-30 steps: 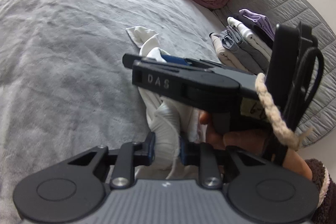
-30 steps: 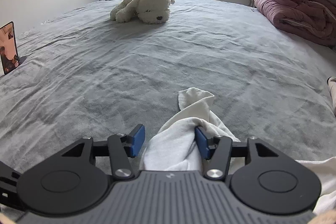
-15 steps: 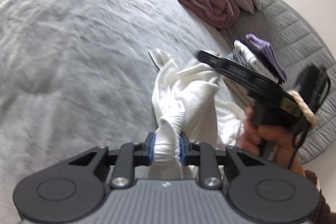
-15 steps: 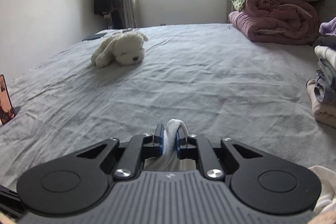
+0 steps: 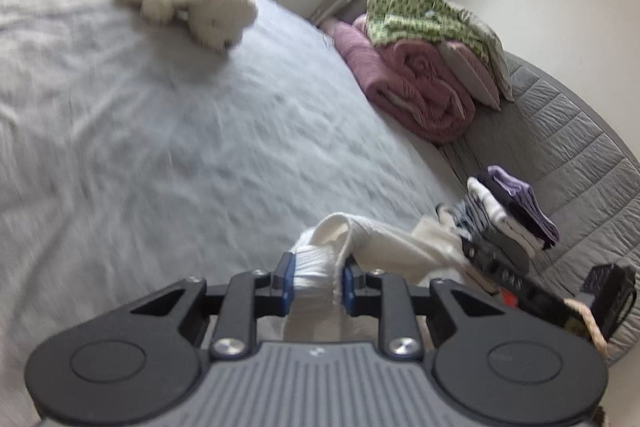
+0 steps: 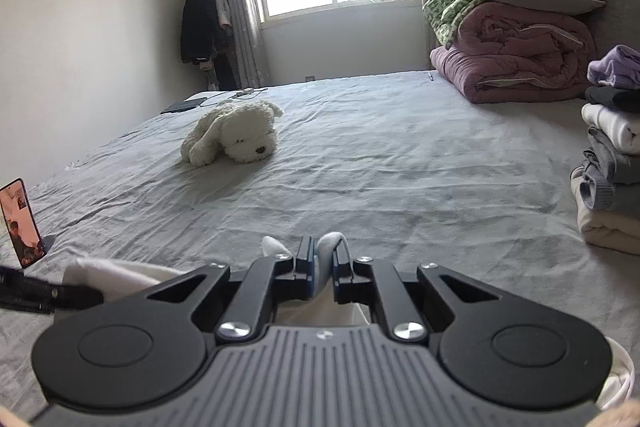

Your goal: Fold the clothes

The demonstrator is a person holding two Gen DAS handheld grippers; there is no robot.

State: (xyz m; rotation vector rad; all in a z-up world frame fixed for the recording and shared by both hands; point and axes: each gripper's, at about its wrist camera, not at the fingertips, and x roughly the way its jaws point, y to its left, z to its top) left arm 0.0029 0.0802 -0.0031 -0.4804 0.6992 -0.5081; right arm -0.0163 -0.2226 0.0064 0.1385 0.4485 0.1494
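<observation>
Left wrist view: your left gripper (image 5: 316,285) was clamped on a bunched band of the white garment (image 5: 384,247), cloth trailing off to its right toward your right gripper (image 5: 500,273).
Right wrist view: your right gripper (image 6: 322,273) had its jaws nearly together, pinching a thin fold of the white garment (image 6: 326,247); more cloth sagged below and to its left.
Garment place: held up between both grippers, above the grey bed (image 6: 400,167), not spread flat.
Ahead of grippers: plush dog (image 6: 236,135), well apart.
Right of grippers: folded stack (image 6: 612,163), near; pink quilt pile (image 6: 516,59) farther off.
Step, judged: you were lifting it to shake out before laying flat.
Risk 1: the right pinch looked thin; a sharp tug could slip it.
Risk 2: the bunched left grip could leave twists, so the fold comes out crooked.
Risk 3: a swing right could knock the folded stack.
</observation>
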